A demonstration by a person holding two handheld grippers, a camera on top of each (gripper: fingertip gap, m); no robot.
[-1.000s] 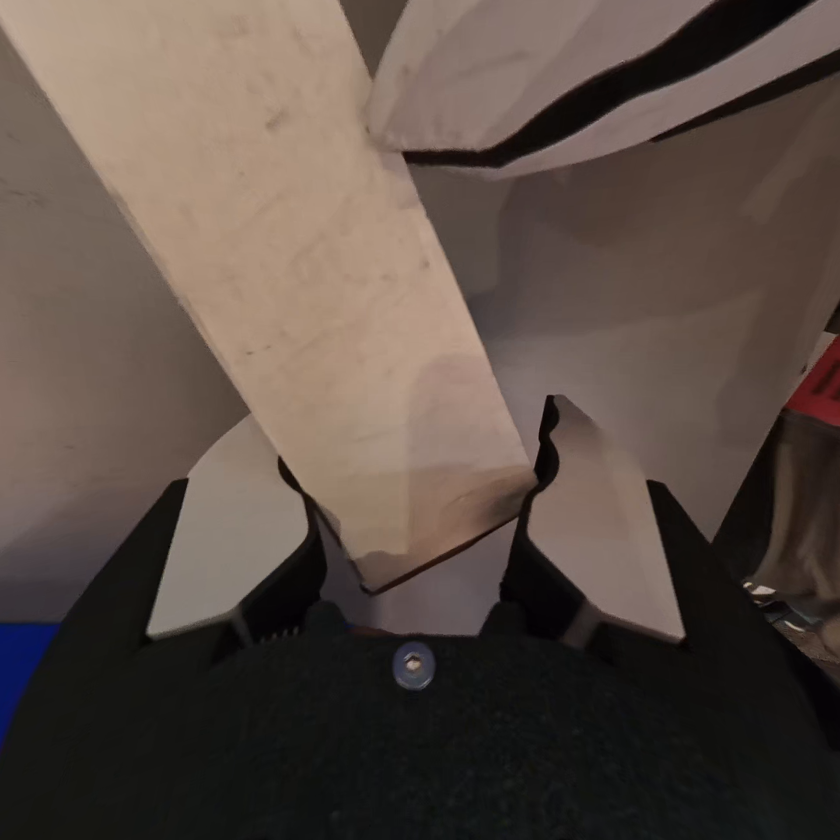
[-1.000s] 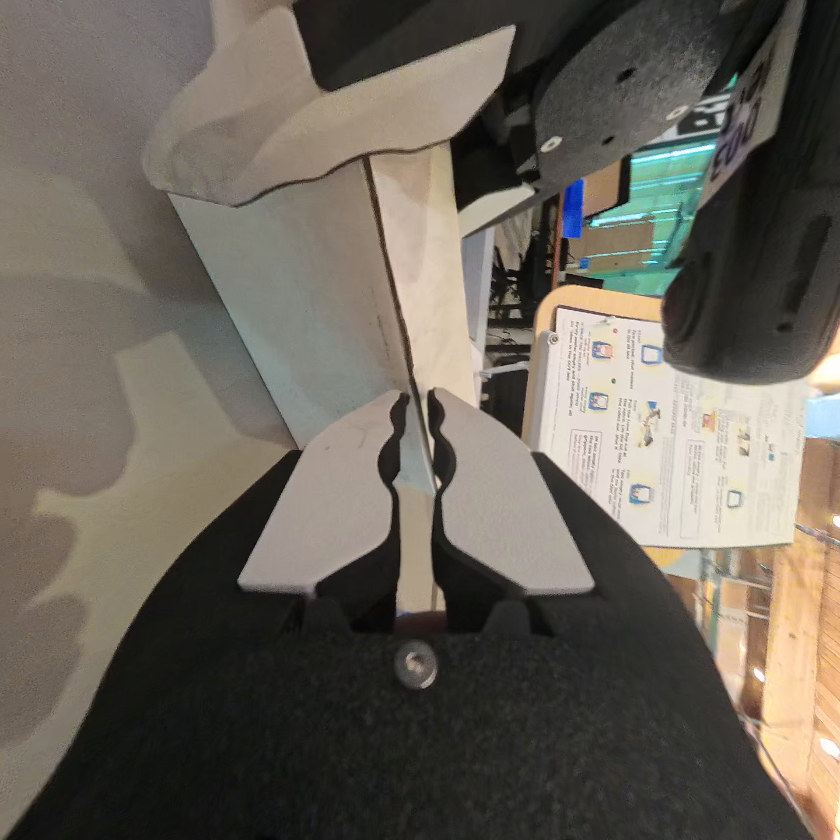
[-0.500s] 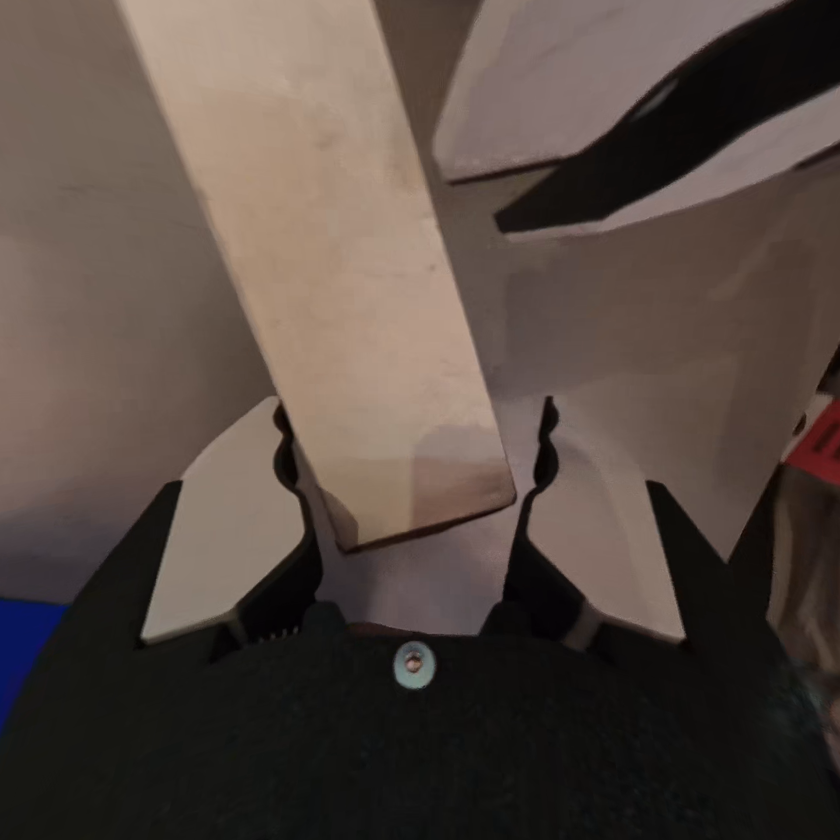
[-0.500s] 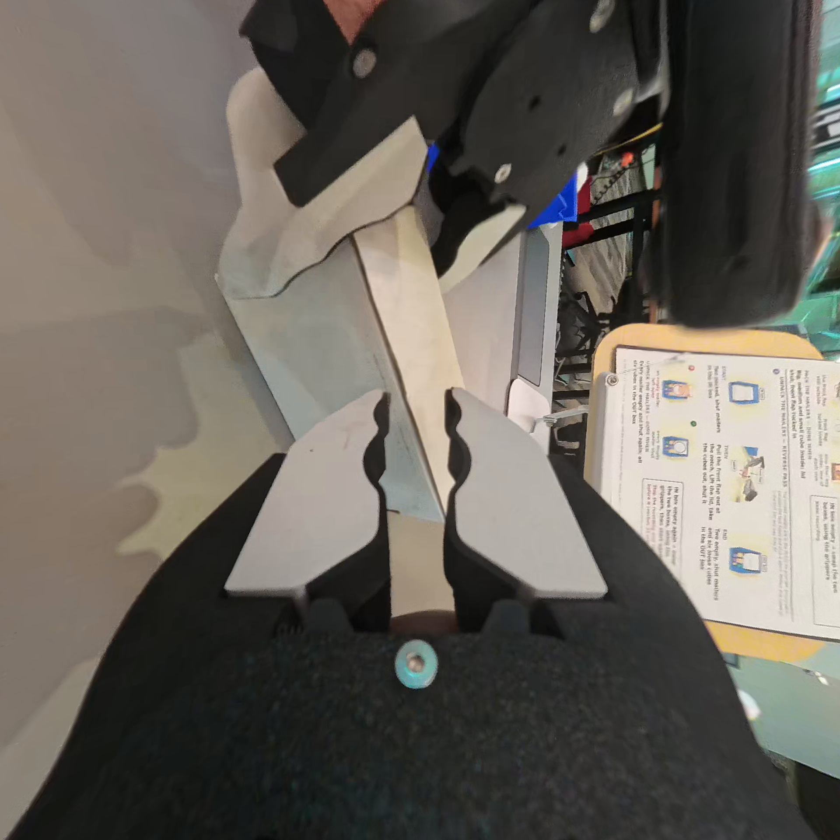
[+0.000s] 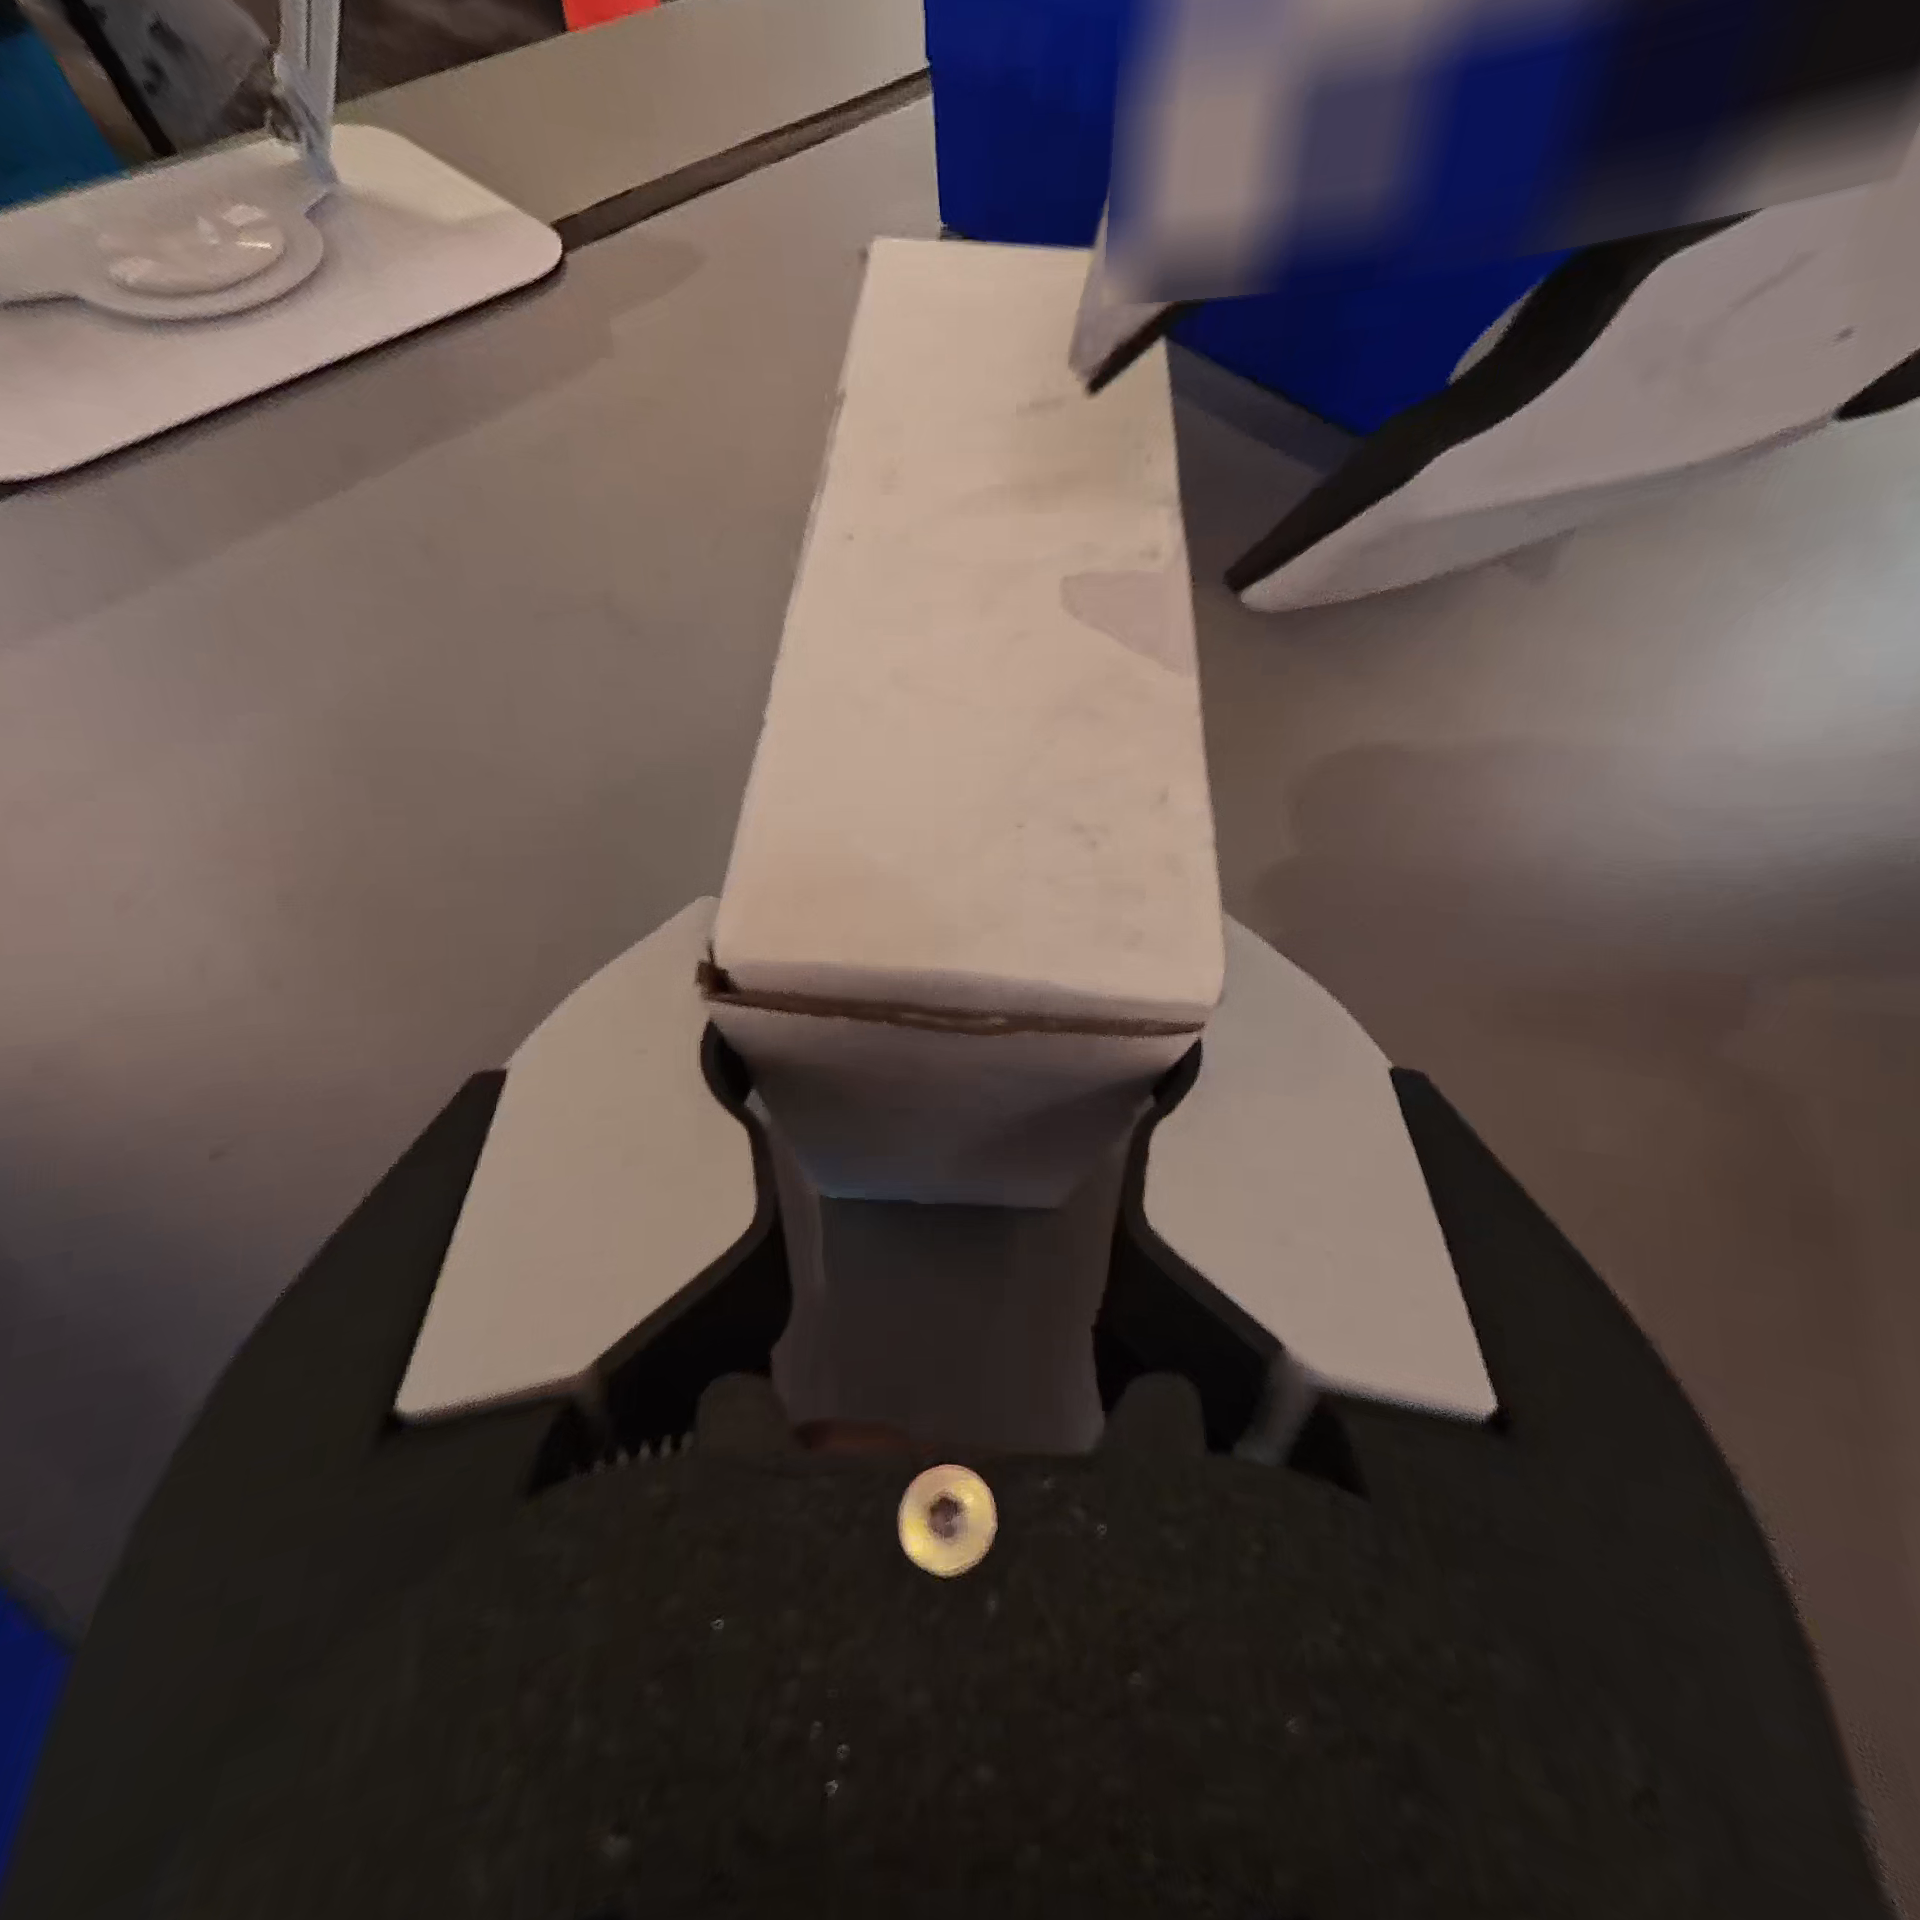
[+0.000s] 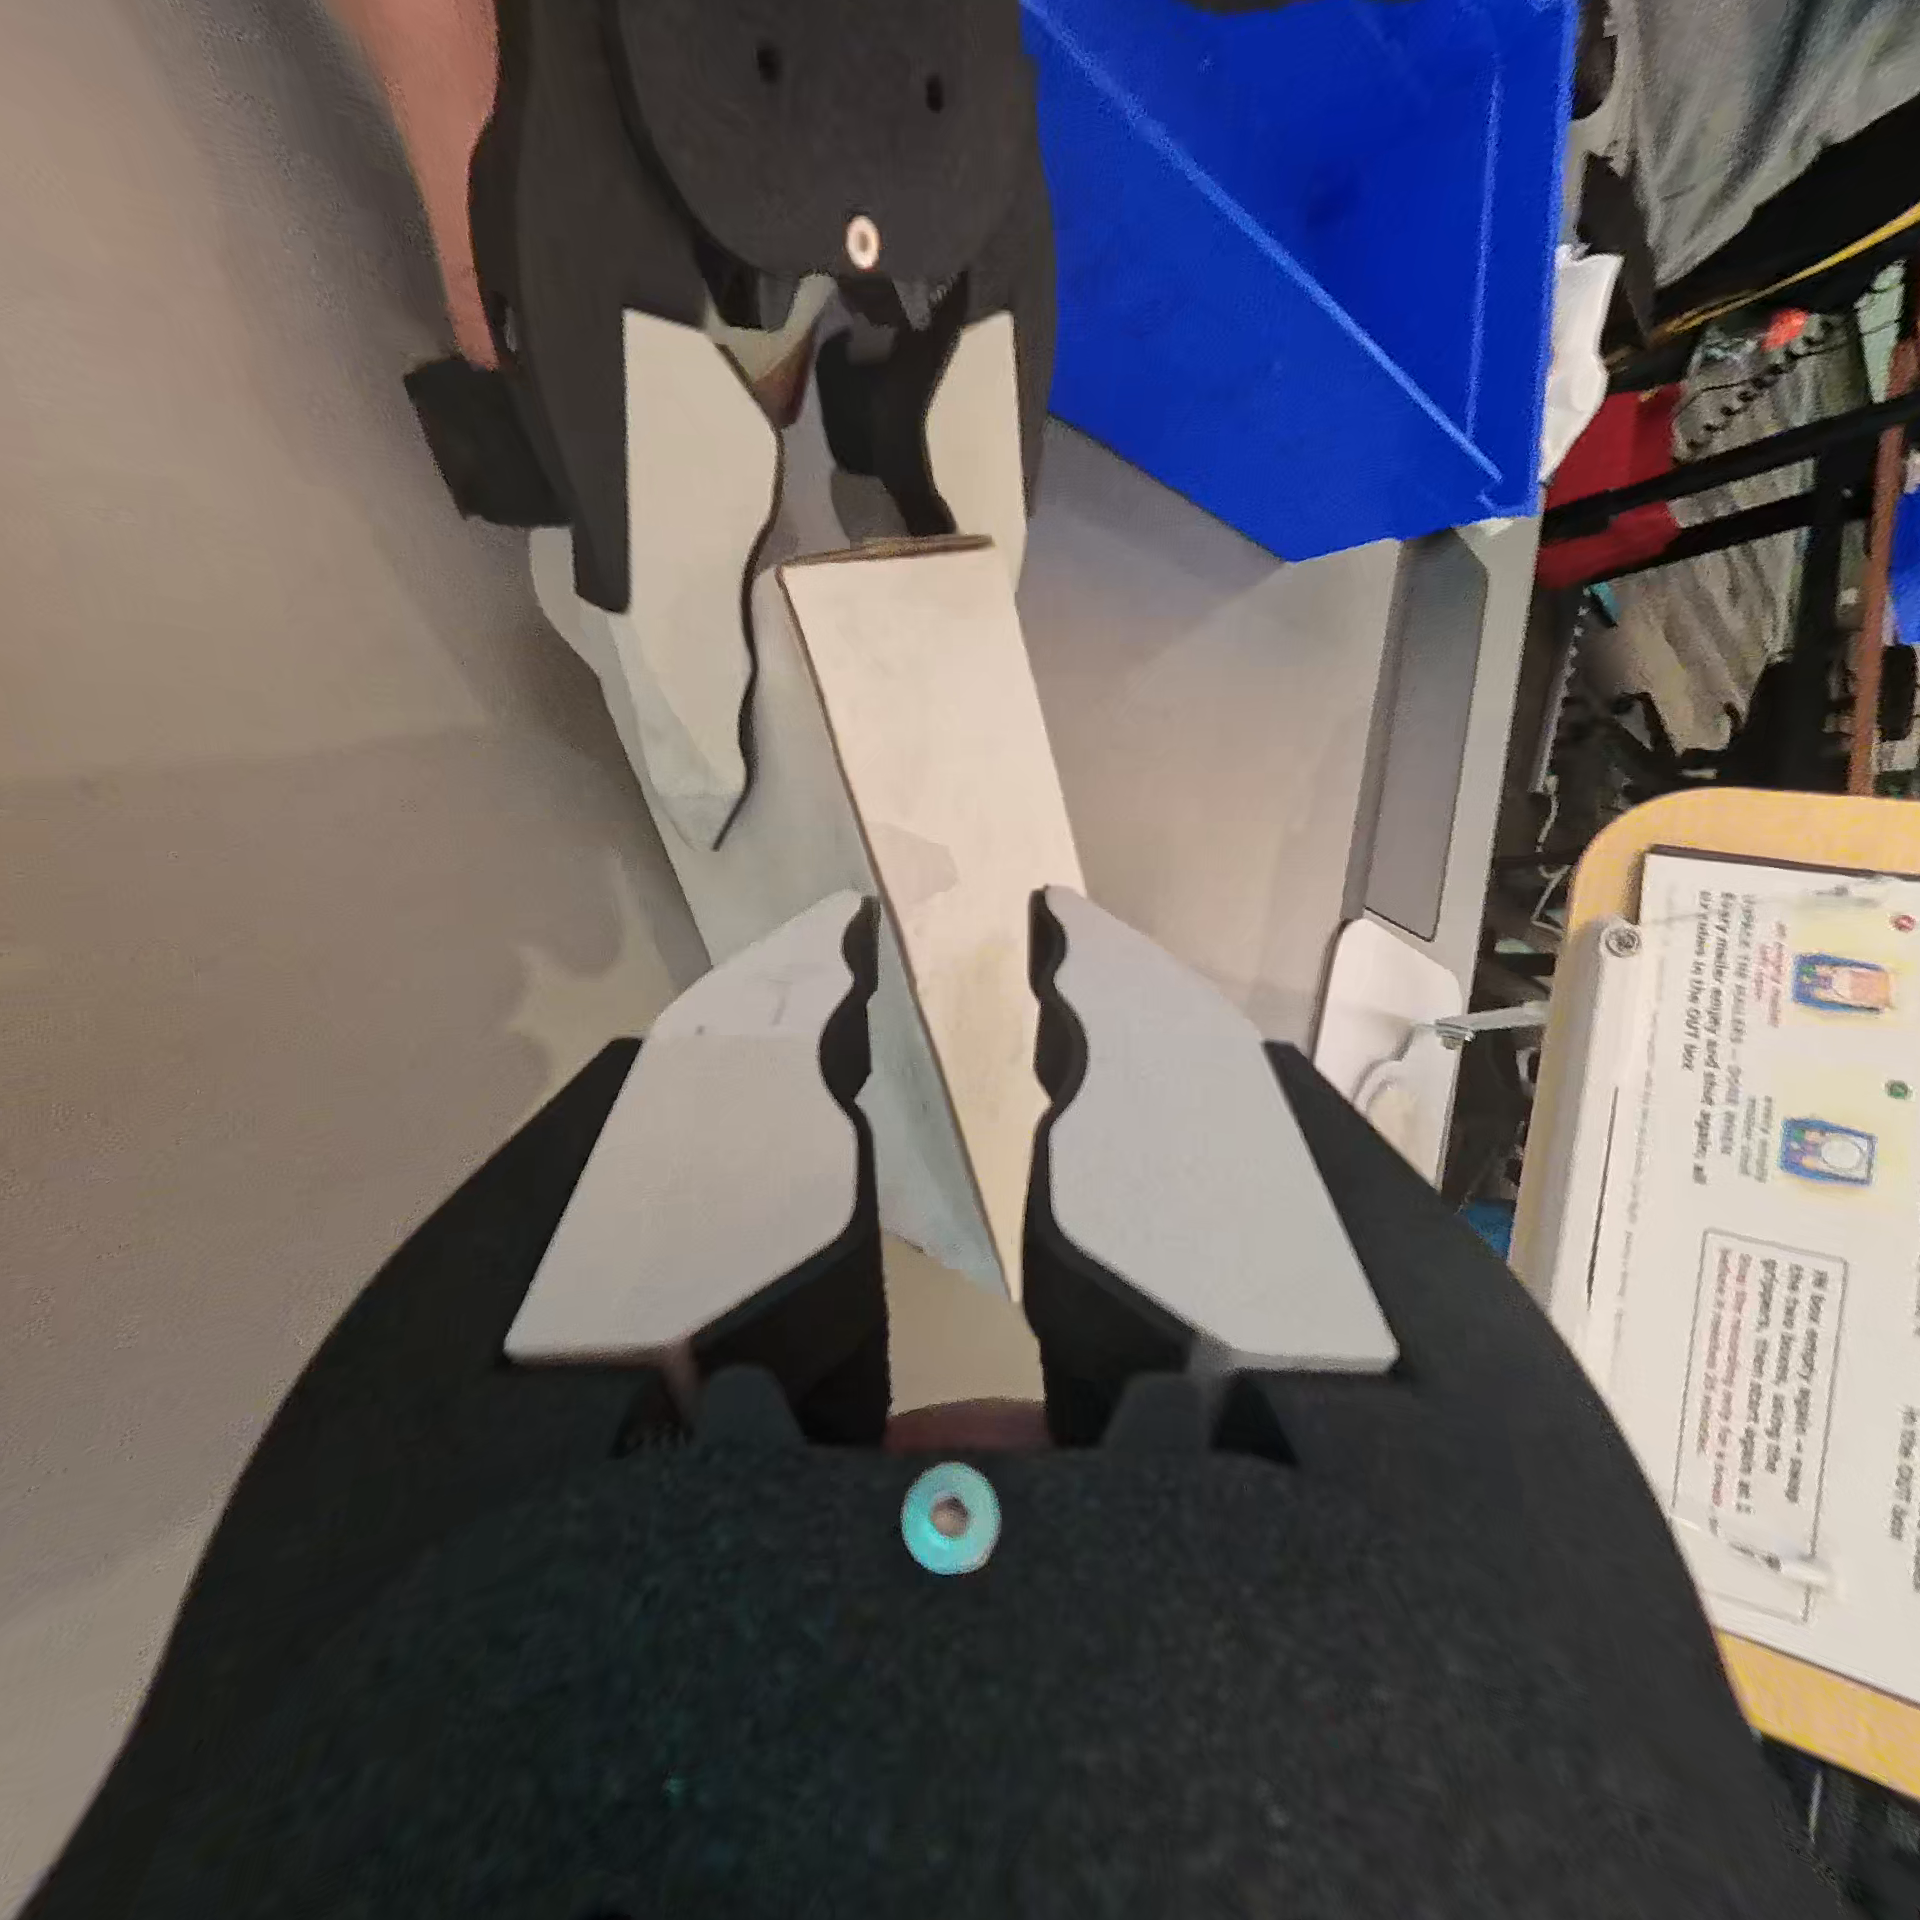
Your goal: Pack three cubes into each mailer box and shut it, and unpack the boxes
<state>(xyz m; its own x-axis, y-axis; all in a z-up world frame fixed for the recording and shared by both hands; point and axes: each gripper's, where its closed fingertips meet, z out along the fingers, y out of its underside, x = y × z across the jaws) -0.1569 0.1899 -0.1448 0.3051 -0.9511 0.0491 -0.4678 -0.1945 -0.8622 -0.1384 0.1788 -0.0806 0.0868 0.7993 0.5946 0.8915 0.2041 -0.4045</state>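
A white mailer box, closed, lies lengthwise straight ahead in the left wrist view. My left gripper is shut on its near end, with a pad on each side. In the right wrist view the same box runs away from me between the fingers of my right gripper. That gripper's jaw stands partly open, and the box's right edge passes under the right finger. The right gripper's fingers also show at the box's far end in the left wrist view. No cubes are visible.
A blue bin stands just behind the box and also shows in the left wrist view. A flat white stand base lies at the far left on the grey table. A printed sheet on a wooden board sits at the right.
The box has swung from steeply tilted to lying straight between both grippers. My left jaw has closed onto its end. My right jaw, shut on a thin cardboard edge before, has widened.
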